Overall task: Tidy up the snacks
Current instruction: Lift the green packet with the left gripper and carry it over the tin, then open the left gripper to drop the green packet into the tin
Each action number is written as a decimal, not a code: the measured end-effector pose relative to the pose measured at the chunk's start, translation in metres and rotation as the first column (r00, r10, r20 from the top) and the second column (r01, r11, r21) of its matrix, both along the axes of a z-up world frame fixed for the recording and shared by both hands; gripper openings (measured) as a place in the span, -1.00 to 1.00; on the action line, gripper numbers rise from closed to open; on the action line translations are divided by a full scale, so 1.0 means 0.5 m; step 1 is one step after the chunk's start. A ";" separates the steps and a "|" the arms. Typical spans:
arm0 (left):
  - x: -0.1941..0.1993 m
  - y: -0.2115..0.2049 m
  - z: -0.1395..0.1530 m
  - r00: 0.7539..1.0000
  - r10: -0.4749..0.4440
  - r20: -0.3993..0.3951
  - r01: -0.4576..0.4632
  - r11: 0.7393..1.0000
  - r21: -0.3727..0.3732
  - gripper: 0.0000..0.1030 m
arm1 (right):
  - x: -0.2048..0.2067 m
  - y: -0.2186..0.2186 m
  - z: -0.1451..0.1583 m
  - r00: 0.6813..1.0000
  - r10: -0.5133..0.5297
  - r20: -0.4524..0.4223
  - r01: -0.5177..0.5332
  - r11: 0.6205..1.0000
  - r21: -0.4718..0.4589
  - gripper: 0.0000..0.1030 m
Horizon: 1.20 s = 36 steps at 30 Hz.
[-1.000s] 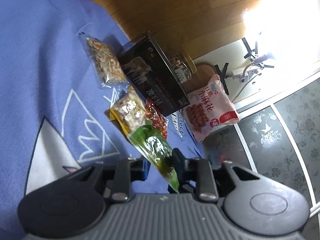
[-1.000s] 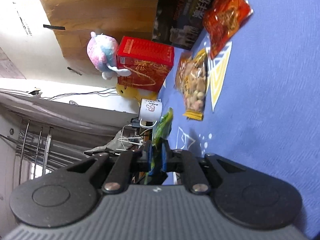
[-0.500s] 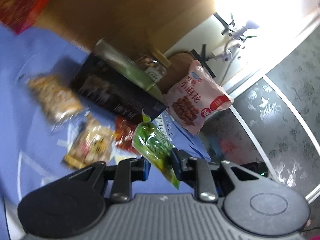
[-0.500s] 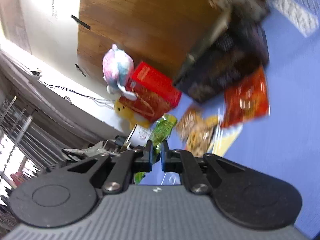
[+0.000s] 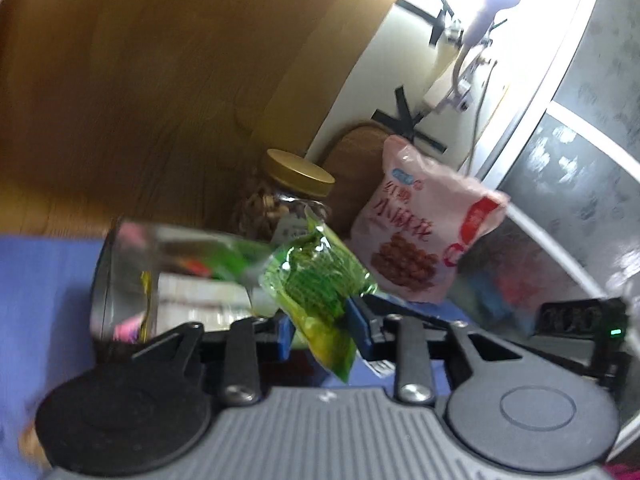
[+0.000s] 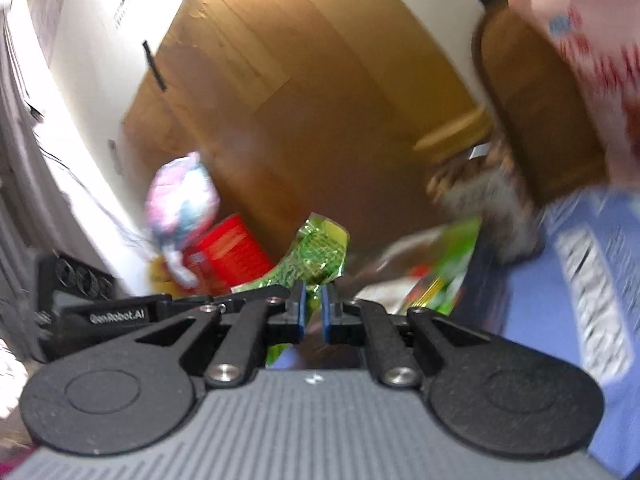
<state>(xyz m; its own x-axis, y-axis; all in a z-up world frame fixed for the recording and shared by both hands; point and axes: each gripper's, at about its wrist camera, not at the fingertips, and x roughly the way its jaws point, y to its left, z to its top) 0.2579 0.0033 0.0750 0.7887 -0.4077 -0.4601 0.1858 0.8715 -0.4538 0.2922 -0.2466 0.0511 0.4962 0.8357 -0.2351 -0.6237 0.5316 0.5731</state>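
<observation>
My left gripper is shut on a green snack packet, held in the air in front of an open dark box with packets inside. My right gripper is shut on another green snack packet, also lifted, close to the same open box. A glass jar with a gold lid and a pink snack bag stand behind the box. The right wrist view is blurred.
The blue cloth covers the surface. A red box and a plush toy stand at the far left against the wooden wall. A black power strip lies at the right edge.
Both grippers have lifted and tilted up with their green packets and moved toward the open box. The loose snack packets on the cloth have dropped out of view.
</observation>
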 end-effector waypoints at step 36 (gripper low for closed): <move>-0.334 0.146 -0.150 0.909 0.394 -0.138 -0.404 0.913 -0.053 0.04 | -0.140 0.029 -0.105 0.996 0.046 -0.076 -0.060 0.979 -0.193 -0.36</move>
<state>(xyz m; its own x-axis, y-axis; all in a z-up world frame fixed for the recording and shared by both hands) 0.0912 0.0760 0.0001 0.8331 -0.1093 -0.5422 -0.2308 0.8221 -0.5204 0.2224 -0.2323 -0.0013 0.4283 0.7953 -0.4290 -0.6157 0.6043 0.5056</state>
